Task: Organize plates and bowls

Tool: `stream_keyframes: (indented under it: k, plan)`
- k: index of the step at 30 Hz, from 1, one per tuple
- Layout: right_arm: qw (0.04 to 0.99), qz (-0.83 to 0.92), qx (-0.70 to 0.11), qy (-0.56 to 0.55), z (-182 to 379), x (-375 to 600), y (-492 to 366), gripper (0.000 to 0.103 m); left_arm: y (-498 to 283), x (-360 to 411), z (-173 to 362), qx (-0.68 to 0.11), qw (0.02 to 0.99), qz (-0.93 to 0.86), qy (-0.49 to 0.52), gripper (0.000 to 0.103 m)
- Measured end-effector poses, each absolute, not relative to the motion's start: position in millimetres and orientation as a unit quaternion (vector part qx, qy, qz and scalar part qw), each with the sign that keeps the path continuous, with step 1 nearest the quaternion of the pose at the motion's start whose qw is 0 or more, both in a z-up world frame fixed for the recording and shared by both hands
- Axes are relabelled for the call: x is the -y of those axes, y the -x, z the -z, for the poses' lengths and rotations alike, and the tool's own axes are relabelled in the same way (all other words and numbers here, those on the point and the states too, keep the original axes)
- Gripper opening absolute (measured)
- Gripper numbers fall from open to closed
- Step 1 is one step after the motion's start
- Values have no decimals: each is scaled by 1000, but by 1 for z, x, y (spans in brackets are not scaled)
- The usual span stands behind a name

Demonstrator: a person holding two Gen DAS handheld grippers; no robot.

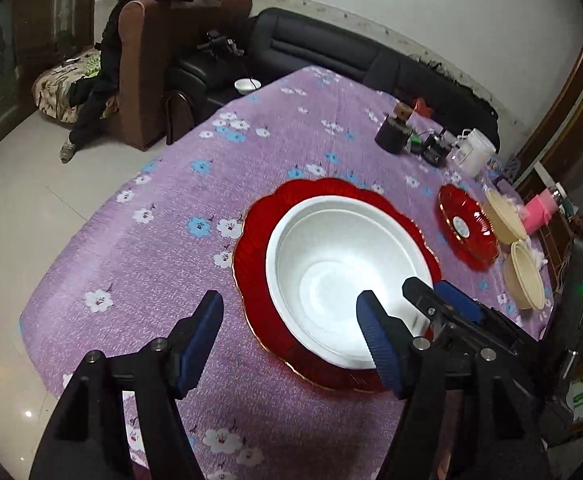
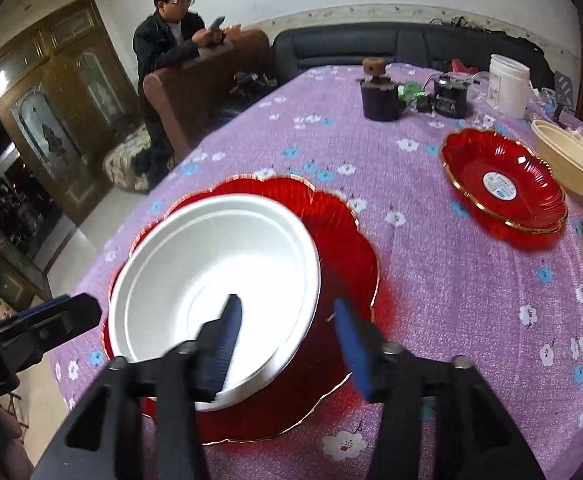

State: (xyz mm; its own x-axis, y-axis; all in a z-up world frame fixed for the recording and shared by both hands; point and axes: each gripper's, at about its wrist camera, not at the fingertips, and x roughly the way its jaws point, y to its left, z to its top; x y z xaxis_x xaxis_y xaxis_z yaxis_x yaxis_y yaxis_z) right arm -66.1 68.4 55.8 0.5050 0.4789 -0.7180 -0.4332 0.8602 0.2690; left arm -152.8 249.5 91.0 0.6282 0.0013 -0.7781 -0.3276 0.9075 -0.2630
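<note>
On the bench under its purple flowered cloth (image 2: 431,280), the left gripper (image 1: 289,330) hovers released beside the large red scalloped glass plate (image 1: 257,236), which carries the white round foam bowl (image 1: 331,256); the right gripper (image 2: 287,340) straddles that bowl's near rim, fingers spread and not yet clamped. A good grasp would pinch the thin rim gently and lift straight, sparing the foam. Further right lie a smaller red plate (image 2: 503,184) and two cream bowls (image 2: 567,160)
</note>
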Motion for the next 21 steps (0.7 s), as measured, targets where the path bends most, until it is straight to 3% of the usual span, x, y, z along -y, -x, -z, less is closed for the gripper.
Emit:
stream_keyframes:
  k: [6, 13, 21]
  plan:
    - [876, -263, -399, -57, -74, -41, 81, 55, 176, -234, -110, -383, 899, -93, 194, 69]
    - [887, -213, -402, -81, -69, 29, 80, 58, 192, -190, -130, -342, 924, -70, 158, 77]
    - [871, -137, -436, -177, -48, 111, 40, 58, 182, -160, -124, -356, 924, -27, 136, 78]
